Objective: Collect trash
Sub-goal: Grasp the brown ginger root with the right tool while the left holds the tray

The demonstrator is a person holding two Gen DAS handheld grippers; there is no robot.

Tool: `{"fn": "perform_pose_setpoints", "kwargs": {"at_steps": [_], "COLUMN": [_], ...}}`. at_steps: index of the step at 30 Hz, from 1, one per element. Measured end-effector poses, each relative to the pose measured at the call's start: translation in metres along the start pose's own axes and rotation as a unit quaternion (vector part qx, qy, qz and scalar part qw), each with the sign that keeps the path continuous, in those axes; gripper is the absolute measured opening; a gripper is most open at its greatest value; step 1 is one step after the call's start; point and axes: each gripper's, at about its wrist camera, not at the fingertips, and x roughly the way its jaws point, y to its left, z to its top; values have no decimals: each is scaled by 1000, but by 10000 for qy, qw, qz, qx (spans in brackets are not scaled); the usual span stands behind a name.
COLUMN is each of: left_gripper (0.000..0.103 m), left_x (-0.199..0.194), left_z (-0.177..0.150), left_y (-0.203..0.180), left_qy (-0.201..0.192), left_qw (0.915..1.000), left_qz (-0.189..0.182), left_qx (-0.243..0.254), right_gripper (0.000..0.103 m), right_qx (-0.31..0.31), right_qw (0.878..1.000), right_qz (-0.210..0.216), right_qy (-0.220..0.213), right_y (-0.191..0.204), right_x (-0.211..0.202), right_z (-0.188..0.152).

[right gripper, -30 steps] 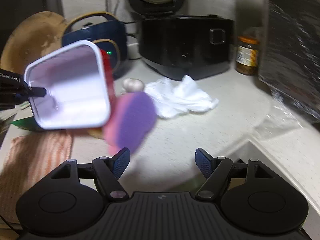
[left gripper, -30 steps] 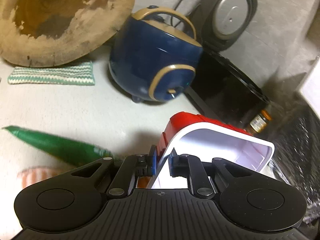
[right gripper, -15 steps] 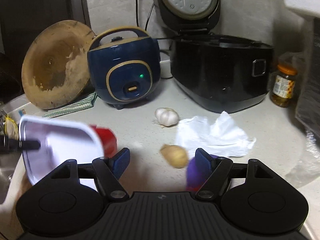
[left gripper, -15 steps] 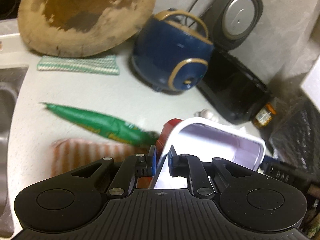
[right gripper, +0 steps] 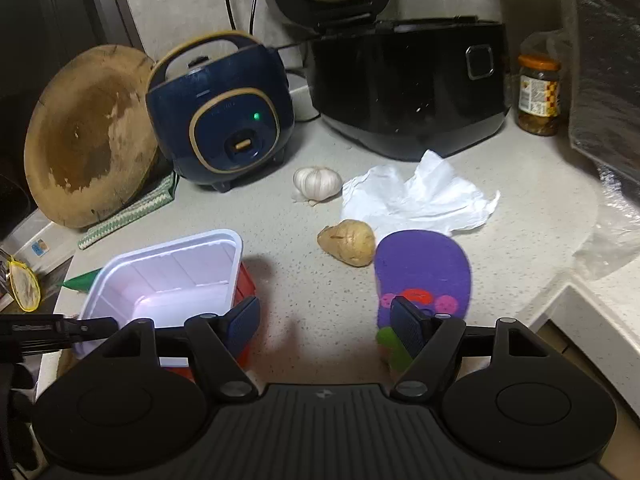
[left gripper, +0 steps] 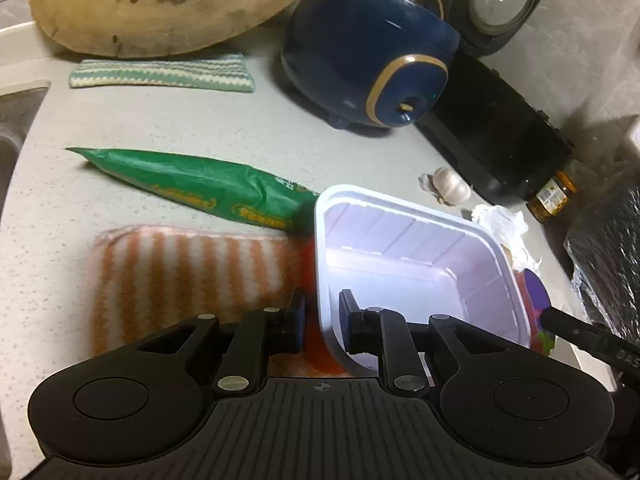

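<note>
A white tub with a red outside (left gripper: 412,264) stands upright and empty, partly on an orange striped cloth (left gripper: 188,272). My left gripper (left gripper: 322,314) straddles its near wall. The jaws are opening: the outer pad stands clear of the wall. The tub (right gripper: 168,276) sits low left in the right wrist view. My right gripper (right gripper: 326,320) hangs open over bare counter with nothing between its fingers. A purple wrapper (right gripper: 424,272) lies by its right fingertip. A crumpled white tissue (right gripper: 416,200) lies behind it. A green packet (left gripper: 208,184) lies beyond the cloth.
A garlic bulb (right gripper: 318,182) and a brown root (right gripper: 348,246) lie mid-counter. A blue rice cooker (right gripper: 224,120), a black cooker (right gripper: 408,88), a jar (right gripper: 538,96) and a leaning round wooden board (right gripper: 88,136) line the back. A sink (left gripper: 12,128) lies at the left.
The tub has come down from a tilted hold in the air to rest upright on the cloth. The left jaws have widened off its wall. The purple wrapper now lies still on the counter.
</note>
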Motion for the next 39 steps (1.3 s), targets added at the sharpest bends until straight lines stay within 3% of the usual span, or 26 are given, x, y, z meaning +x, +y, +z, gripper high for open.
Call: {"fn": "perform_pose_setpoints", "kwargs": {"at_steps": [8, 14, 18, 24, 29, 36, 39], "left_gripper": [24, 24, 25, 25, 25, 25, 25], "left_x": [-4, -5, -5, -7, -8, -7, -6], "left_z": [-8, -13, -15, -17, -17, -14, -13], "left_y": [-13, -15, -15, -10, -7, -4, -3], "left_qy": [359, 364, 353, 369, 383, 326, 316], "left_qw": [9981, 9979, 9981, 9984, 9985, 9987, 9987], "left_qz": [-339, -353, -348, -367, -367, -391, -392], "left_qx": [382, 399, 355, 211, 104, -55, -103], "right_gripper": [73, 73, 73, 73, 71, 73, 77], "right_qx": [66, -263, -312, -158, -413, -991, -1035], "right_qw": [9999, 9968, 9944, 9945, 9968, 9908, 9917], "right_qz": [17, -708, -1005, -1012, -645, -902, -696], "right_qy": [81, -276, -88, 212, 240, -166, -307], "right_y": [-1, -7, -22, -34, -20, -3, -4], "right_x": [-7, -6, 18, 43, 46, 46, 46], "right_z": [-9, -4, 3, 4, 5, 21, 38]}}
